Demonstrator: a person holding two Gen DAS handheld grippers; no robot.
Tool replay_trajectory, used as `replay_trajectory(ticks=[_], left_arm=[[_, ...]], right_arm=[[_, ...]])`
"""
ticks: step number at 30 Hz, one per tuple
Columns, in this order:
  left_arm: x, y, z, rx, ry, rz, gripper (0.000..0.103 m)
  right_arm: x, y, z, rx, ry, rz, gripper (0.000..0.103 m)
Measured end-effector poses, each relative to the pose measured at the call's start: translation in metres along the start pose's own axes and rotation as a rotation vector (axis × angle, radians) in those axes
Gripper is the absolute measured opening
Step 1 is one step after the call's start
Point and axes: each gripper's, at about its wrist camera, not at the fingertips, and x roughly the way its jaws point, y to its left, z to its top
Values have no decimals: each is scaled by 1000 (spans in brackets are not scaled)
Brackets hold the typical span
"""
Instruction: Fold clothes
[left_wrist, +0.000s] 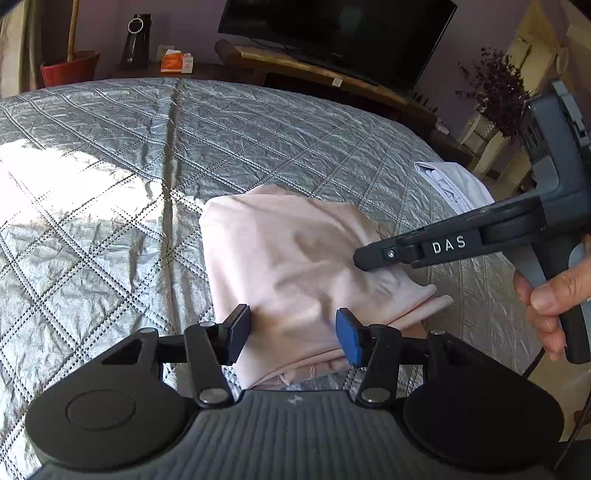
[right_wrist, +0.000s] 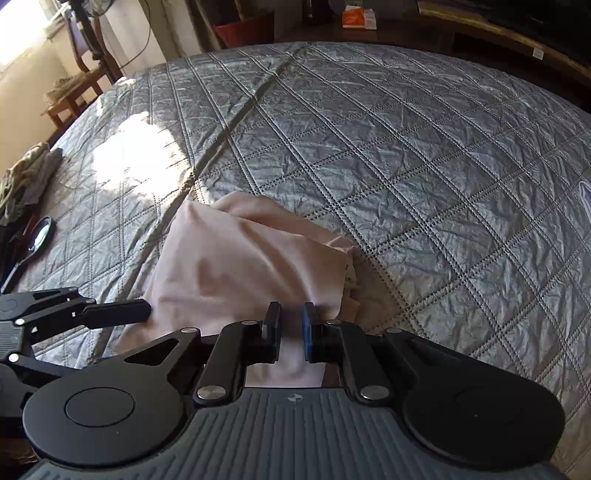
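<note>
A pale pink garment (left_wrist: 288, 251), folded into a rough rectangle, lies on the quilted grey bedspread (left_wrist: 147, 147). My left gripper (left_wrist: 294, 334) is open and low over its near edge, one finger at the cloth's left side and the blue pad on the cloth. In the left wrist view my right gripper (left_wrist: 360, 258) comes in from the right, held by a hand (left_wrist: 554, 295), its tip over the garment's right part. In its own view the right gripper (right_wrist: 291, 328) is narrowly open, the pink garment (right_wrist: 229, 266) showing through the gap, nothing pinched. One left finger (right_wrist: 118, 314) rests at the cloth's left edge.
A white folded garment (left_wrist: 454, 184) lies near the bed's right edge. A hand mirror (right_wrist: 40, 232) and crumpled olive clothing (right_wrist: 26, 181) sit at the bed's left side. Beyond the bed are a TV (left_wrist: 332, 26), a red pot (left_wrist: 70, 68) and a wooden chair (right_wrist: 74, 92).
</note>
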Motion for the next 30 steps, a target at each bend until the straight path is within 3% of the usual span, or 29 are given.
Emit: replay_trajectory(ticks=[1, 3, 6, 7, 10, 12, 15, 18, 22, 24, 28, 30], left_arm=[[0, 6, 4, -31, -1, -11, 36], [-5, 15, 7, -79, -24, -25, 32], [-11, 20, 15, -91, -98, -9, 33], [-12, 21, 18, -95, -118, -4, 33], [-4, 20, 26, -76, -133, -3, 34], [4, 19, 32, -55, -136, -1, 34], [20, 21, 32, -52, -64, 36, 33], [28, 24, 33, -78, -37, 37, 34], [31, 22, 33, -74, -33, 48, 37], [31, 20, 33, -64, -30, 55, 38], [30, 18, 32, -43, -25, 65, 38], [30, 19, 33, -50, -22, 61, 38]], right_arm=[[-6, 4, -7, -32, -14, -52, 19], [-24, 14, -20, -80, -73, -146, 22], [-51, 29, -32, -92, -205, -76, 22], [-52, 37, -32, -114, -210, -57, 22], [-30, 53, -41, -193, -129, -19, 23], [-19, 60, -52, -261, -87, -40, 24], [-26, 53, -65, -272, -68, -104, 37], [-40, 37, -70, -217, -67, -141, 38], [-49, 36, -62, -89, -155, -69, 40], [-43, 47, -57, -103, -163, -45, 42], [-19, 74, -66, -290, -85, -135, 51], [-20, 65, -72, -260, -44, -169, 53]])
